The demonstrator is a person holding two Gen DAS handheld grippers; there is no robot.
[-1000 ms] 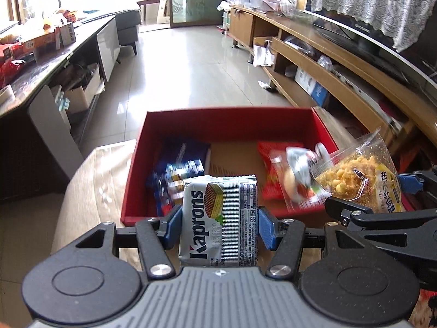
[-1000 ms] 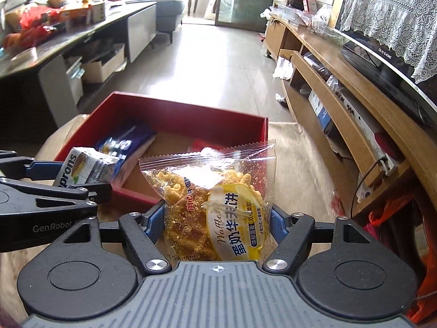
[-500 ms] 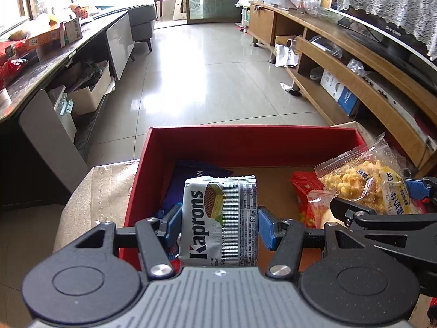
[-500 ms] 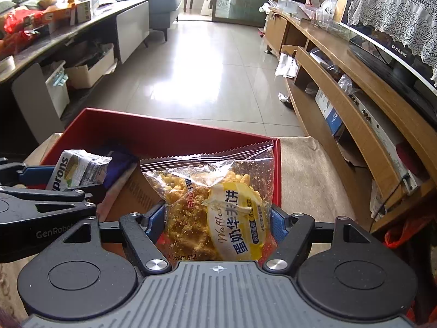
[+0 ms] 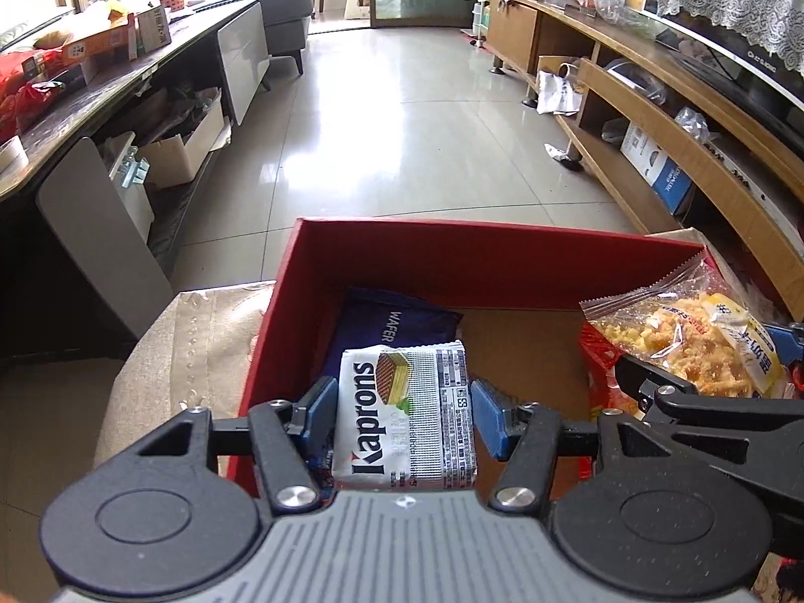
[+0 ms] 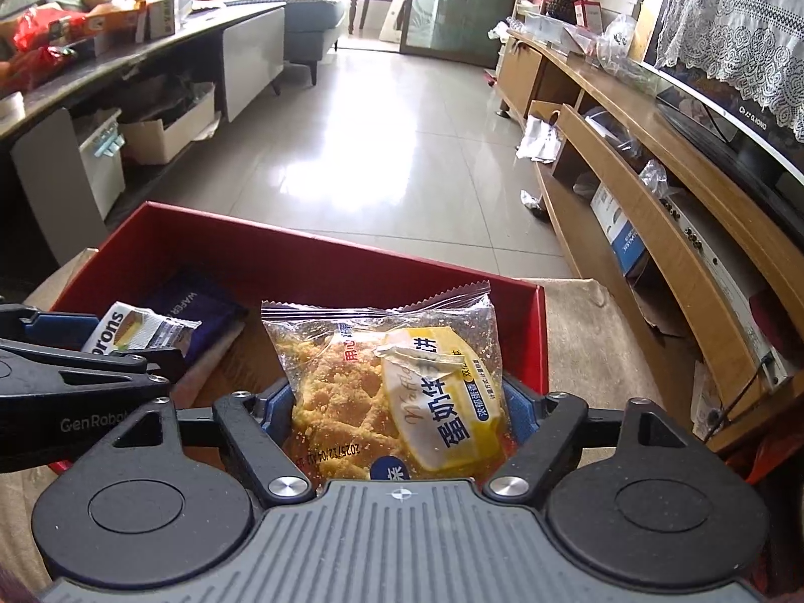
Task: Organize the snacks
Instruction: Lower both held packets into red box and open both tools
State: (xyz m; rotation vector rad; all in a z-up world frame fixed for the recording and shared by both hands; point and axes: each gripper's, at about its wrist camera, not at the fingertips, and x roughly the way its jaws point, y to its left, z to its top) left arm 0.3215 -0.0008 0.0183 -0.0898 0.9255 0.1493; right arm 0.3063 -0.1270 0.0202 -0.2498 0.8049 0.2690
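Note:
My left gripper (image 5: 404, 417) is shut on a white Kaprons wafer pack (image 5: 406, 417), held over the near left part of the red box (image 5: 482, 266). My right gripper (image 6: 397, 412) is shut on a clear bag of yellow waffle crackers (image 6: 397, 387), held over the box's right side (image 6: 540, 331). The waffle bag also shows in the left wrist view (image 5: 688, 346), and the Kaprons pack in the right wrist view (image 6: 138, 329). A dark blue wafer pack (image 5: 392, 326) lies inside the box, and a red snack pack (image 5: 598, 352) is partly hidden under the waffle bag.
The box sits on a beige cloth-covered table (image 5: 201, 341). Tiled floor (image 5: 402, 140) lies beyond. A wooden TV shelf (image 5: 678, 151) runs along the right. A dark counter with boxes (image 5: 100, 75) runs along the left.
Both grippers have moved forward over the red box with their packs still held. The box's inside now sits lower and closer in both views.

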